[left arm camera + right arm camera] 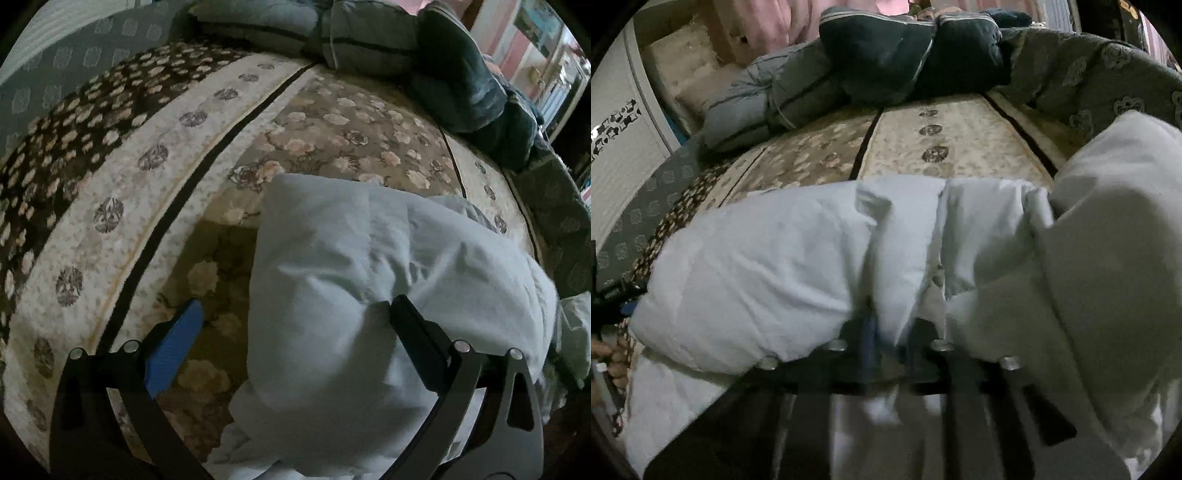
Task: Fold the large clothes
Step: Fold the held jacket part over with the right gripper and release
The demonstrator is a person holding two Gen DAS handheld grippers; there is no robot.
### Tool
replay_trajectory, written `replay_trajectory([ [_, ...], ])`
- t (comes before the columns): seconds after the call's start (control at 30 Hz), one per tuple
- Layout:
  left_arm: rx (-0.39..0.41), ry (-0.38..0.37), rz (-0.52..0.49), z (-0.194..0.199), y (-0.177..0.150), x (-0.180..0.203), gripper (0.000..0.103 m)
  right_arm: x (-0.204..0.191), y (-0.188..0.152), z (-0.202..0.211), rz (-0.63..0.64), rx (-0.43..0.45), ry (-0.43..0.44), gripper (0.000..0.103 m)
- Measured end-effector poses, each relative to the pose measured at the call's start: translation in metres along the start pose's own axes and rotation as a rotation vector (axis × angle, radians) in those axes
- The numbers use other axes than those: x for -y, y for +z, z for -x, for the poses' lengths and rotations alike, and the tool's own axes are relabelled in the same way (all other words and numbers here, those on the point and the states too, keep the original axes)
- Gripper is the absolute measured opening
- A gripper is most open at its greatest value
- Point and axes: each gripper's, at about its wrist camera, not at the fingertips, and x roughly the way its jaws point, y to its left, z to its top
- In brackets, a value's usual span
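Observation:
A pale white-blue padded garment (332,258) lies bunched on the floral bedspread (129,184). My left gripper (295,304) stands wide open over it. Its blue-padded finger (177,347) is off the cloth on the left, and its black finger (413,332) rests against a fold. In the right wrist view the same garment (757,258) stretches across the frame. My right gripper (894,328) is blurred, with its jaws close together and a fold of the white cloth pinched between them. A cream-coloured part of the garment (1108,258) bulges on the right.
Dark and grey padded bedding (369,44) (886,55) is piled at the head of the bed. A grey patterned blanket (55,74) (1089,74) borders the bedspread (942,140). A white cabinet (617,155) stands far left. A hand (605,354) shows at the left edge.

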Motion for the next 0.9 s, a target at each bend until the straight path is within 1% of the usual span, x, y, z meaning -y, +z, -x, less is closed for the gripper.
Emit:
replay_trajectory([
  [0.07,0.017,0.012,-0.017,0.006,-0.001,0.004,0.100,0.001,0.009,0.025,-0.035,0.039,-0.041,0.007],
  [0.1,0.029,0.013,-0.025,0.011,-0.002,0.006,0.100,0.002,0.012,0.039,-0.039,0.064,-0.079,0.006],
  [0.13,0.044,0.009,-0.031,0.015,-0.002,0.010,0.100,0.003,0.013,0.055,-0.034,0.092,-0.129,0.006],
  [0.17,0.065,-0.002,-0.038,0.019,-0.002,0.015,0.100,0.004,0.012,0.070,-0.012,0.114,-0.203,0.006],
  [0.2,0.083,-0.017,-0.051,0.024,-0.002,0.022,0.100,0.008,0.008,0.078,0.013,0.112,-0.262,0.006],
  [0.23,0.097,-0.044,-0.082,0.027,-0.004,0.033,0.100,0.013,-0.001,0.074,0.026,0.060,-0.287,0.009],
  [0.27,0.096,-0.073,-0.132,0.023,-0.007,0.045,0.100,0.020,-0.009,0.065,0.028,-0.014,-0.284,0.013],
  [0.3,0.074,-0.075,-0.167,0.016,-0.011,0.052,0.100,0.028,-0.021,0.058,0.014,-0.076,-0.265,0.017],
  [0.33,0.013,-0.059,-0.217,-0.001,-0.020,0.060,0.100,0.041,-0.031,0.060,-0.025,-0.092,-0.241,0.030],
  [0.37,-0.024,-0.046,-0.228,-0.014,-0.026,0.063,0.100,0.051,-0.033,0.070,-0.058,-0.084,-0.225,0.034],
  [0.4,-0.039,-0.040,-0.203,-0.023,-0.031,0.060,0.100,0.060,-0.031,0.085,-0.101,-0.052,-0.196,0.041],
  [0.43,-0.046,-0.042,-0.184,-0.024,-0.030,0.058,0.100,0.068,-0.032,0.099,-0.142,-0.014,-0.199,0.059],
  [0.47,-0.050,-0.043,-0.162,-0.022,-0.026,0.056,0.100,0.082,-0.034,0.122,-0.214,0.055,-0.259,0.066],
  [0.5,-0.042,-0.046,-0.148,-0.018,-0.023,0.056,0.100,0.093,-0.037,0.138,-0.261,0.084,-0.299,0.074],
  [0.53,-0.008,-0.051,-0.137,-0.009,-0.020,0.057,0.100,0.105,-0.042,0.151,-0.308,0.092,-0.322,0.075],
  [0.6,0.023,-0.044,-0.155,0.001,-0.020,0.062,0.100,0.131,-0.064,0.178,-0.445,0.073,-0.371,0.075],
  [0.63,0.040,-0.040,-0.175,0.007,-0.021,0.068,0.100,0.142,-0.071,0.185,-0.496,0.063,-0.373,0.075],
  [0.67,0.045,-0.043,-0.190,0.011,-0.024,0.072,0.100,0.157,-0.084,0.198,-0.564,0.055,-0.377,0.075],
  [0.7,0.046,-0.048,-0.205,0.016,-0.026,0.075,0.100,0.165,-0.094,0.208,-0.596,0.044,-0.404,0.075],
  [0.77,0.048,-0.071,-0.243,0.029,-0.033,0.084,0.100,0.170,-0.102,0.221,-0.567,0.044,-0.448,0.075],
  [0.83,0.056,-0.092,-0.275,0.045,-0.038,0.088,0.100,0.176,-0.115,0.223,-0.538,0.000,-0.489,0.075],
  [0.87,0.068,-0.095,-0.287,0.056,-0.041,0.089,0.100,0.180,-0.118,0.221,-0.545,-0.020,-0.476,0.075],
  [0.9,0.078,-0.098,-0.292,0.065,-0.043,0.086,0.100,0.181,-0.124,0.212,-0.561,-0.051,-0.434,0.075],
])
